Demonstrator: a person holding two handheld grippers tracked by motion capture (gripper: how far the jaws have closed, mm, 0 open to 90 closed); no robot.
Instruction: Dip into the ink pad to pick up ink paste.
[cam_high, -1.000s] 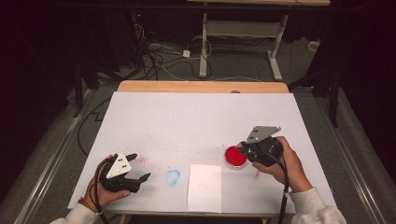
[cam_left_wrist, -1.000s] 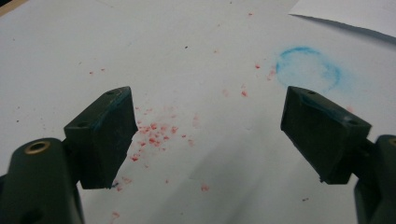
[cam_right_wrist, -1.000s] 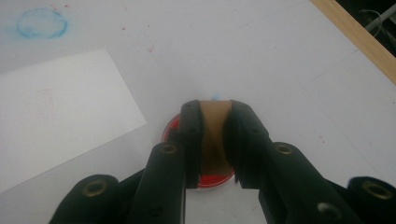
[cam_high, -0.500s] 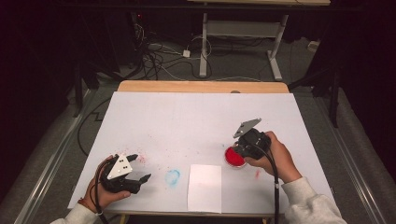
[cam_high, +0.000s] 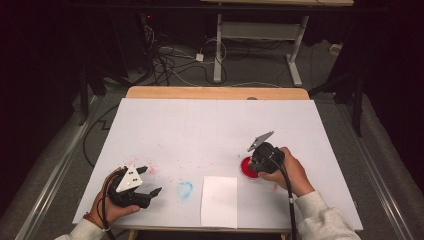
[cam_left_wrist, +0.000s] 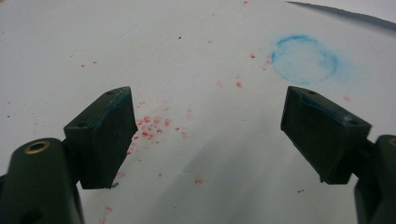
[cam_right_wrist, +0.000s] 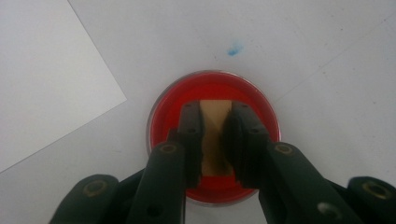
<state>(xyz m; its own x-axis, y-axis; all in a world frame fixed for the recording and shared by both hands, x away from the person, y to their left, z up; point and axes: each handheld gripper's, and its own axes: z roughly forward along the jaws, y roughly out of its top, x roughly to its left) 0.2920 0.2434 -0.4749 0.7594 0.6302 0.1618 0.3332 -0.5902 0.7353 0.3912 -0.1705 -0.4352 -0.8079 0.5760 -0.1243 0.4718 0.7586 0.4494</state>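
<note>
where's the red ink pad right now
In the high view the red ink pad sits on the table's right side, just right of the white paper sheet, directly under the right tool, which grips a small wooden block over it.

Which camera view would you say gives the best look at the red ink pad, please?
The right gripper view: the red ink pad sits close and central, its round rim clear, with the right gripper shut on a tan block over it. The high view shows it small and partly covered. The left gripper view looks at speckled table surface.
</note>
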